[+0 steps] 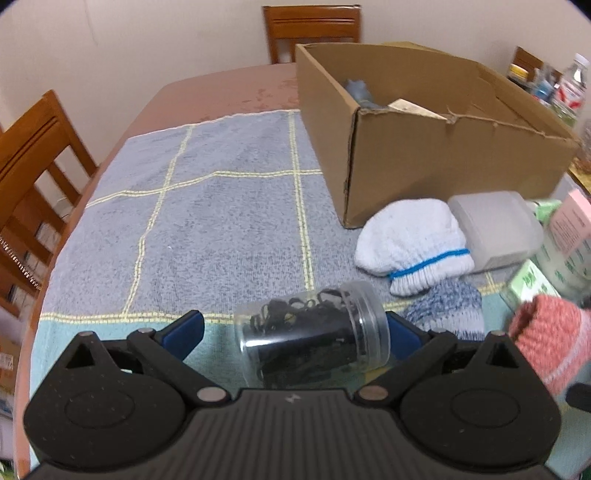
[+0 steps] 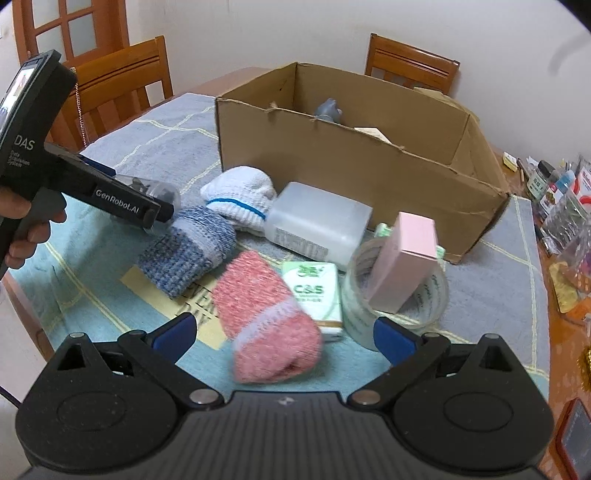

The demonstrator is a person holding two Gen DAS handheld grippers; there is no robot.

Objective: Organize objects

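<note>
A reddish-brown dining table (image 1: 229, 88) stands before a pale wall with wooden chairs (image 1: 312, 31) around it, and a blue-grey towel with thin yellow lines (image 1: 221, 206) covers most of the top. In the left wrist view, the left gripper (image 1: 295, 332) has its blue-padded fingers spread wide, released, and a clear plastic jar filled with black hair ties (image 1: 314, 332) lies on its side between them; its lid end is just beside the right finger, but I cannot tell if they touch. Further back stands an open brown cardboard box (image 1: 443, 155), with a grey thing and a paper tag inside. Before the box lie a white knitted sock with a blue stripe (image 1: 413, 243), a translucent white plastic bottle on its side (image 1: 495, 229) touching it, and a blue-and-white knitted sock (image 1: 450, 306). In the right wrist view, the right gripper (image 2: 284, 339) is also wide open, and a pink knitted sock with a pale band (image 2: 266, 317) lies on the towel between its fingers, untouched on both sides as far as I can see. Just behind this sock are a green-and-white tissue packet (image 2: 314, 291), a roll of clear tape (image 2: 395, 295) and a pink rectangular carton (image 2: 402, 258) leaning in the roll. At the left a hand (image 2: 26, 229) holds the other gripper's handle over the jar.
</note>
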